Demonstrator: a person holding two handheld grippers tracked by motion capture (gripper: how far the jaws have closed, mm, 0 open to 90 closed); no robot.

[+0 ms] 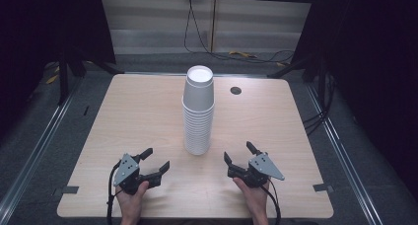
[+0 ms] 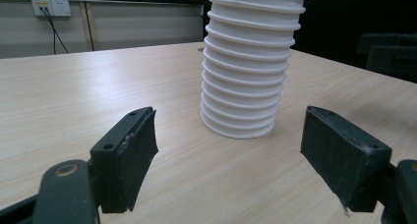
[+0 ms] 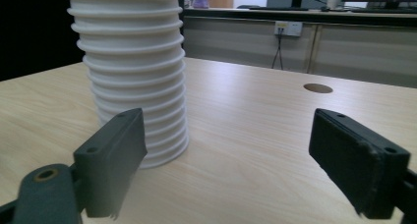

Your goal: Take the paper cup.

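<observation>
**Ana:** Black jaws of the left gripper (image 2: 228,150) rise closest to the lens, standing wide apart with nothing between them. The right gripper (image 3: 226,160) is the same, spread wide and empty.

**Ben:** And the stack of white cups (image 1: 198,111)?

**Ana:** Upright at the middle of the table (image 1: 138,111), rims down, well ahead of both grippers. From above, it sits between them and farther from the person, with the left gripper (image 1: 154,161) and right gripper (image 1: 239,153) each angled inward toward its base.

**Ben:** What worries you?

**Ana:** It's tall and narrow, so I'd judge it tips easily. A jaw knocking it low from one side could slide or topple the whole column.

**Ben:** And if they go for the top cup?

**Ana:** The cups nest tightly. Lifting one could drag several with it, or pull the column off balance unless the other gripper steadies the lower part. Squeezing too hard would likely dent a thin wall too.

**Ben:** Anything else nearby?

**Ana:** Just a round hole (image 1: 235,91) in the table behind the stack, clear of it.
</observation>
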